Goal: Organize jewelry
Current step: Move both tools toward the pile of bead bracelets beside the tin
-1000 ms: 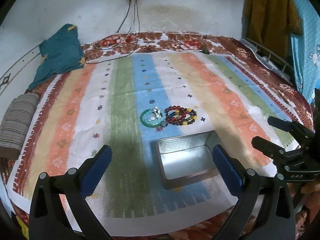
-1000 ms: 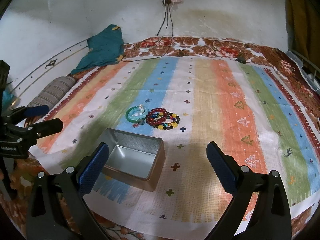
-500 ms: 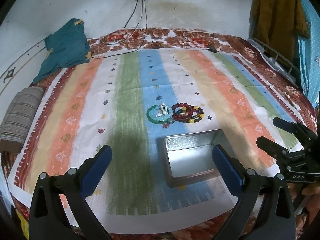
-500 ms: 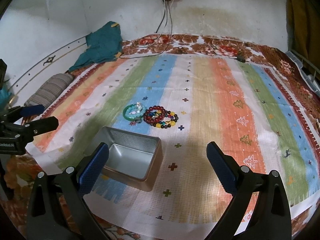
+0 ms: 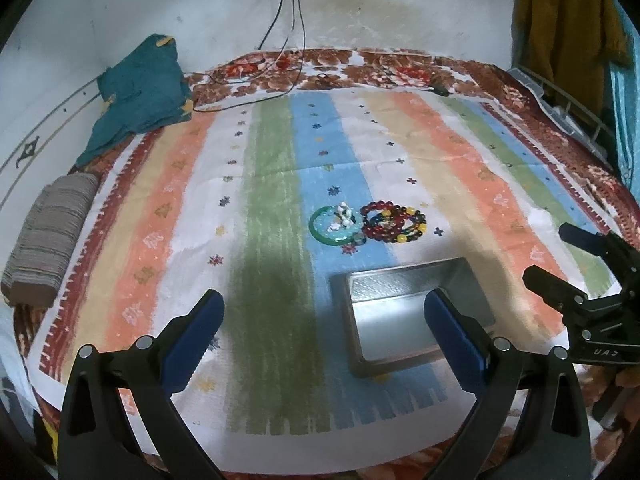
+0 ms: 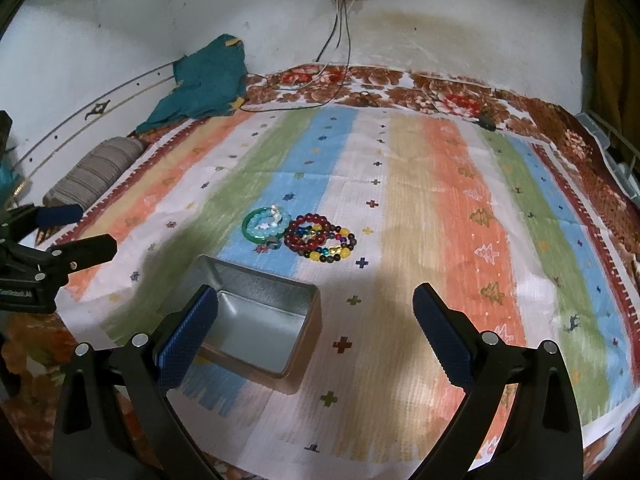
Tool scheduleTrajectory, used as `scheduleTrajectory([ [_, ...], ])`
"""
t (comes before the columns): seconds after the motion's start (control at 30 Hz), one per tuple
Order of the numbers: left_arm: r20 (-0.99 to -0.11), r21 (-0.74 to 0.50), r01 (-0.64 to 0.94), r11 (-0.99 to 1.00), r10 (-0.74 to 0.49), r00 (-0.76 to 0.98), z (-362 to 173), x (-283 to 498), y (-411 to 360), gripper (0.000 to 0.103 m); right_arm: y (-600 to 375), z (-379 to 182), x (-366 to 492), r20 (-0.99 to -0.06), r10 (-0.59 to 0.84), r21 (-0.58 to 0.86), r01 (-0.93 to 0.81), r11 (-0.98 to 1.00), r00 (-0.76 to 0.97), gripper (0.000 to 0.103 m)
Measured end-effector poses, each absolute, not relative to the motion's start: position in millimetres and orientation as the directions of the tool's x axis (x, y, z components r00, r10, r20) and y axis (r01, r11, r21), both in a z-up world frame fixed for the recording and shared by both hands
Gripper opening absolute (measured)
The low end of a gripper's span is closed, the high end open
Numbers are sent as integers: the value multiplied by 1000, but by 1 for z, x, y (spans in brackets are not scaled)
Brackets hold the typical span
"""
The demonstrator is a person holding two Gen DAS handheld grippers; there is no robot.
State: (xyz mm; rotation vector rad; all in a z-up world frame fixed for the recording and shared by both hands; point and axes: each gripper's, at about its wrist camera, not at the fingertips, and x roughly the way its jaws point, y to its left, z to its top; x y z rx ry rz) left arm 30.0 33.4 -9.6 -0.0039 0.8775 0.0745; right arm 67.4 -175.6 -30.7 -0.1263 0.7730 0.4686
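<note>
A green bangle (image 5: 335, 226) (image 6: 264, 226) with small white charms lies on the striped cloth, touching a pile of beaded bracelets (image 5: 394, 222) (image 6: 320, 238) in red, yellow and dark beads. Nearer to me stands an open metal tin (image 5: 412, 312) (image 6: 256, 320), with nothing in it. My left gripper (image 5: 324, 334) is open and hovers low over the cloth, just before the tin. My right gripper (image 6: 316, 330) is open as well, above the tin's right side. Each gripper shows at the edge of the other's view, the right gripper (image 5: 568, 258) and the left gripper (image 6: 70, 232).
A striped cloth (image 5: 280, 184) covers a floral bedspread (image 6: 400, 80). A teal garment (image 5: 140, 92) and a rolled striped cloth (image 5: 48, 236) lie at the left. Cables (image 5: 288, 40) run from a wall socket onto the far edge. A mustard garment (image 5: 568, 28) hangs at the right.
Both grippers have drifted slightly forward and tilted; the jewelry and tin sit a little lower and nearer in both views. Jaws stay open, nothing picked up.
</note>
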Motion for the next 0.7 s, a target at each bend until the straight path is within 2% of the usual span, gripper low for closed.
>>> scheduleTrajectory([
  [0.13, -767, 49, -71, 996, 83, 636, -8, 39, 36, 98, -169, -33, 73, -709, 346, 17, -476, 879, 614, 99],
  [0.7, -783, 56, -107, 993, 110, 613, -9, 88, 44, 98, -159, -44, 116, -749, 319, 37, -444, 895, 581, 99],
])
